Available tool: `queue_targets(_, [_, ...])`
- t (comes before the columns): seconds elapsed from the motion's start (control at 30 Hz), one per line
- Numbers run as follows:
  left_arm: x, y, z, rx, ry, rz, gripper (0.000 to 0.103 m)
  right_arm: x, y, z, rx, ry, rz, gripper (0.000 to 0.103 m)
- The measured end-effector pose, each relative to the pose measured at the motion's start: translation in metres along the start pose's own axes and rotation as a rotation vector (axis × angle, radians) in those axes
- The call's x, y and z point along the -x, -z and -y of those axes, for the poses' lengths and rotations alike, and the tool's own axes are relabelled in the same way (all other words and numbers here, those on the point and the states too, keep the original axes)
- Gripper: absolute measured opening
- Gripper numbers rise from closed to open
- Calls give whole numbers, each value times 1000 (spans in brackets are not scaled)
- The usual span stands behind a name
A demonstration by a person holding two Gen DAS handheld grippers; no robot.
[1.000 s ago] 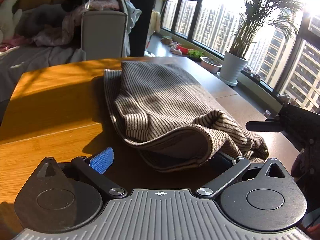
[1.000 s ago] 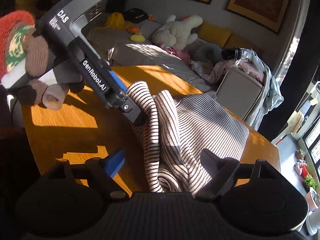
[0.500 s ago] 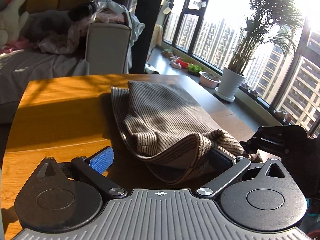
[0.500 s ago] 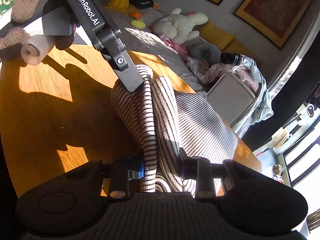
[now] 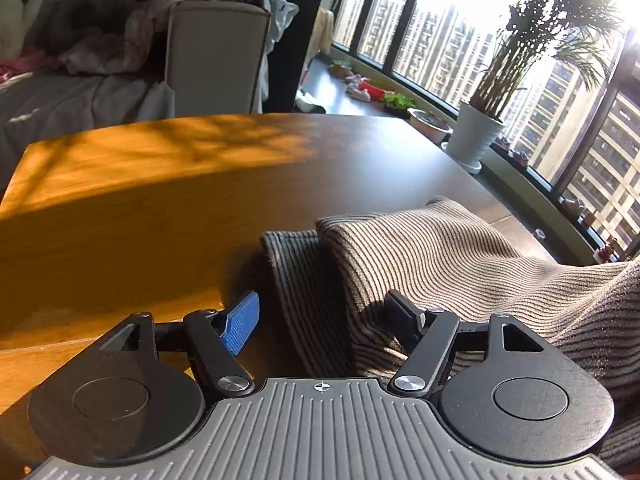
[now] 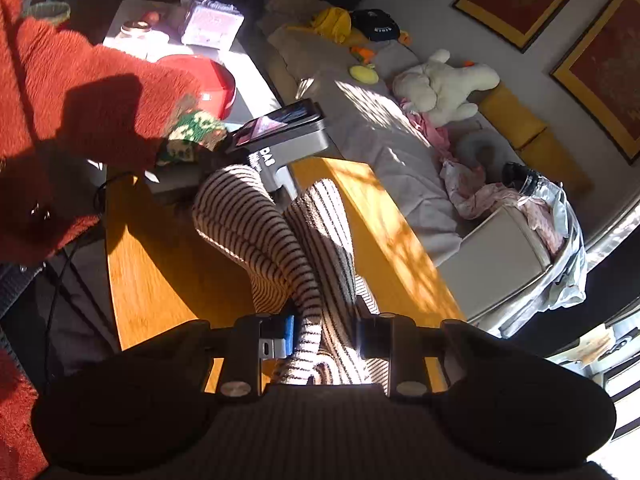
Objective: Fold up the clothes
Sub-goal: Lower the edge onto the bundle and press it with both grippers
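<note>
A brown-and-cream striped knit garment (image 5: pixel 440 256) lies partly folded on the wooden table (image 5: pixel 120 200). My left gripper (image 5: pixel 324 308) straddles its near folded edge. Its jaws are closing, and the blue pad (image 5: pixel 240 324) still stands clear of the cloth. My right gripper (image 6: pixel 326 332) is shut on a bunched part of the striped garment (image 6: pixel 280 240) and holds it up off the table (image 6: pixel 152 272). In the right wrist view the left gripper's grey body (image 6: pixel 280 148) sits at the garment's far end, held by a hand in a red fuzzy sleeve (image 6: pixel 80 92).
A grey sofa (image 6: pixel 360 128) with a white plush toy (image 6: pixel 440 84) and loose clothes runs behind the table. A grey bin (image 5: pixel 216 56) heaped with laundry stands off the far edge. A potted plant (image 5: pixel 476 136) stands by the windows. A red bowl (image 6: pixel 208 80) sits on a white side table.
The right gripper shut on the garment and rose with it. The left gripper slid to the garment's folded edge, and its jaws narrowed.
</note>
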State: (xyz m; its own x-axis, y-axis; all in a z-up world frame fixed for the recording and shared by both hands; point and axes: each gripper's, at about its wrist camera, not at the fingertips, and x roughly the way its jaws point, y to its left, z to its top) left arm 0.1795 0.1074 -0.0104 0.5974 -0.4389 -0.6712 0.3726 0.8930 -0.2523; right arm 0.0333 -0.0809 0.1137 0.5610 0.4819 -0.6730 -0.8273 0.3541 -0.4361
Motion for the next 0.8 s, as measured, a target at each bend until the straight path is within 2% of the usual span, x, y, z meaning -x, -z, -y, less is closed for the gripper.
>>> queue_targets(0.1, [2, 2, -16, 50, 27, 2, 75, -45, 16, 42, -71, -136, 20, 29])
queue_targets(0.13, [6, 1, -20, 66, 26, 5, 75, -63, 24, 50, -86, -154, 12, 30])
queue_targets(0.27, [33, -7, -28, 93, 19, 61, 76, -131, 58, 71, -125, -153, -45, 38])
queue_targets(0.3, [40, -11, -28, 93, 18, 82, 78, -141, 64, 76, -157, -152, -38, 43])
queue_targets(0.37, [56, -18, -24, 84, 32, 129, 89, -151, 74, 87, -240, -150, -1, 55])
queue_targets(0.4, [61, -21, -22, 77, 44, 145, 91, -151, 77, 92, -276, -137, 15, 62])
queue_targets(0.43, [64, -23, -17, 66, 61, 152, 92, -150, 79, 95, -301, -119, 27, 65])
queue_targets(0.53, [56, -28, 0, 35, 104, 133, 90, -142, 81, 93, -356, -5, 43, 67])
queue_targets(0.6, [39, -23, 17, -14, 63, 97, 87, -128, 84, 89, -409, 94, 63, 67])
queue_targets(0.67, [18, -18, 28, -53, 2, 59, 81, -105, 89, 83, -458, 185, 103, 71])
queue_targets(0.7, [12, -16, 29, -50, 1, 48, 81, -93, 93, 77, -473, 220, 124, 76])
queue_targets(0.73, [7, -14, 27, -33, 12, 41, 81, -81, 98, 71, -487, 237, 142, 82])
queue_targets(0.8, [0, -13, 24, -9, 28, 34, 82, -65, 113, 63, -556, 224, 158, 85])
